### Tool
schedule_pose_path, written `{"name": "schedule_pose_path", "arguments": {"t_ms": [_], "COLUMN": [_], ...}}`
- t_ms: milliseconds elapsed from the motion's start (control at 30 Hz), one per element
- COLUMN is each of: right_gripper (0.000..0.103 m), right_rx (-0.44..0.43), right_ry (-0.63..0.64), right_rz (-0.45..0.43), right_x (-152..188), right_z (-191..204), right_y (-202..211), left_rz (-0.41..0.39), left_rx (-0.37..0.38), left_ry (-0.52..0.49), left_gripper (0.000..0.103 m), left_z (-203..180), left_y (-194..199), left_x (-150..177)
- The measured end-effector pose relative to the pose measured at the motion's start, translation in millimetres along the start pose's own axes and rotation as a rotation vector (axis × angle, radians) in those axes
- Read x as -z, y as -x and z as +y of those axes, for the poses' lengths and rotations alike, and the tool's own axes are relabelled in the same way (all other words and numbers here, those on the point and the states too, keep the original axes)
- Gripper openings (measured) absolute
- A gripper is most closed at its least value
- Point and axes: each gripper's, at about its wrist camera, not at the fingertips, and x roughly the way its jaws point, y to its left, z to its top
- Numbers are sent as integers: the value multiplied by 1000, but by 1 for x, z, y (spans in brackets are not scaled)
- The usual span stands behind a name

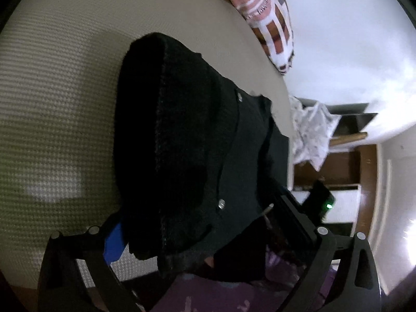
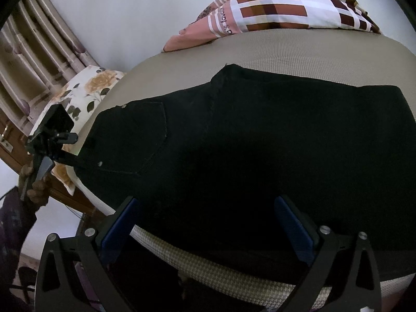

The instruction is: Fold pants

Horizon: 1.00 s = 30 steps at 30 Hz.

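Note:
Black pants (image 2: 260, 143) lie folded on a beige textured bed (image 2: 286, 44), waist and pocket toward the left. My right gripper (image 2: 208, 231) is open, its blue pads (image 2: 119, 228) wide apart at the pants' near edge, holding nothing. In the left wrist view the pants (image 1: 195, 143) fill the middle. My left gripper (image 1: 208, 236) sits at the waist end; only its left blue pad (image 1: 114, 244) shows, the rest is covered by cloth. The left gripper also shows in the right wrist view (image 2: 52, 140), at the waist corner.
A checked pink and brown blanket (image 2: 273, 7) lies at the bed's far end. A floral pillow (image 2: 88, 88) sits at the left edge, curtains (image 2: 33, 52) behind it. Wooden shelves (image 1: 345, 156) and a white cloth (image 1: 309, 132) stand beside the bed.

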Motion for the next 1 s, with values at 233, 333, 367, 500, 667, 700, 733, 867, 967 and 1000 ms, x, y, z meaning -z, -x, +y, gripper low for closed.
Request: {"name": "schedule_pose_path", "arguments": {"t_ms": [233,333,367,500,667,700,733,867,967,1000], "right_gripper": [103,103,103,103,103,103,103,103,103,103], "right_rx": [13,17,18,15,17,17,16,10,11,14], "right_ry": [7,8,9,7,9,10,9,6,5,5], "right_rz": [2,3,4,3,2,2,2,0,0,0], "right_x": [0,0,0,0,1,1,2,2,1,1], "right_z": [2,3,3,3,4,5,5,4,4,4], "right_y": [-2,-2,-2,-2,-3,-3,-3,-3,-4,-5], "left_rz": [74,82,91,47,-56,-71,-87,-148,-179,-189], "left_rx": [-51,-105,-120,-81,-137,-135,-136,-222,-233,-242], "left_ry": [-88,-117,-133,-96,-48,-36,-26,5,11,3], "left_gripper": [99,99,99,99,92,90,80,33,29,28], "left_z": [-10,-18,-19,-10,-11,-11,-10,-1,-2,-4], "left_y": [-9,-12,-13,-4,-3,-3,-2,3,4,5], "left_x": [-5,-8,-8,-4,3,4,5,14,19,20]}}
